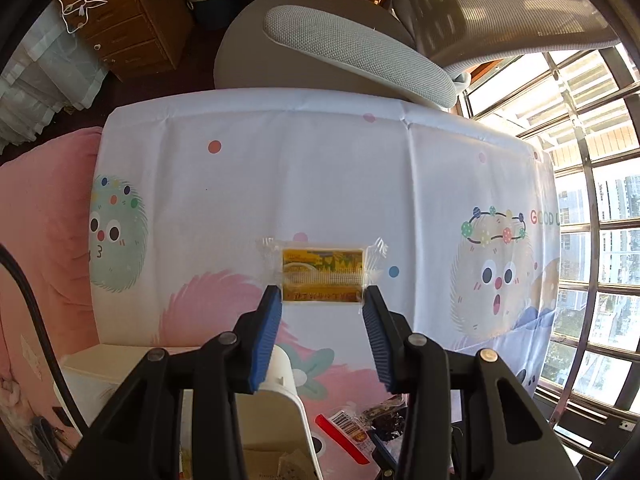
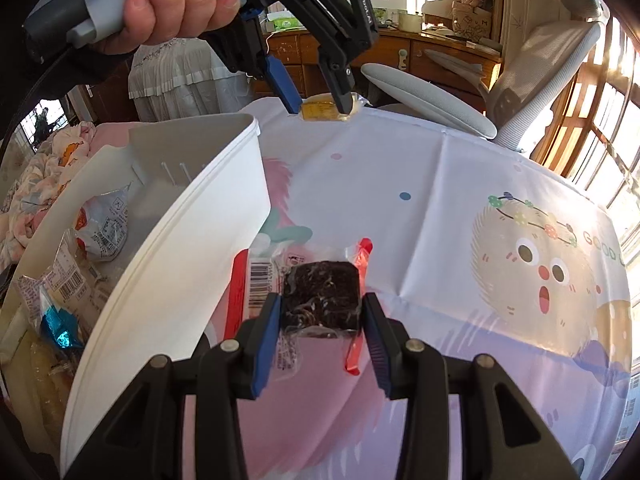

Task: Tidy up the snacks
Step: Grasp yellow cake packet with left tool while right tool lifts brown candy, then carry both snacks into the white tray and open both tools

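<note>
A yellow wrapped snack (image 1: 322, 276) lies on the cartoon tablecloth (image 1: 320, 168). My left gripper (image 1: 322, 300) has its blue pads against the snack's two ends; in the right wrist view it (image 2: 320, 110) pinches the yellow snack (image 2: 322, 109) at the table's far side. My right gripper (image 2: 321, 304) has its pads on both sides of a dark brown snack in clear wrap (image 2: 321, 296), which lies partly on a red-and-white packet (image 2: 256, 284). A white bin (image 2: 168, 240) at the left holds several wrapped snacks.
A grey mesh office chair (image 1: 400, 52) stands behind the table. A pink bed (image 1: 44, 220) is left of the table. Barred windows (image 1: 600, 240) are at the right. Wooden drawers (image 1: 120, 32) stand at the back. The white bin (image 1: 280, 408) sits below my left gripper.
</note>
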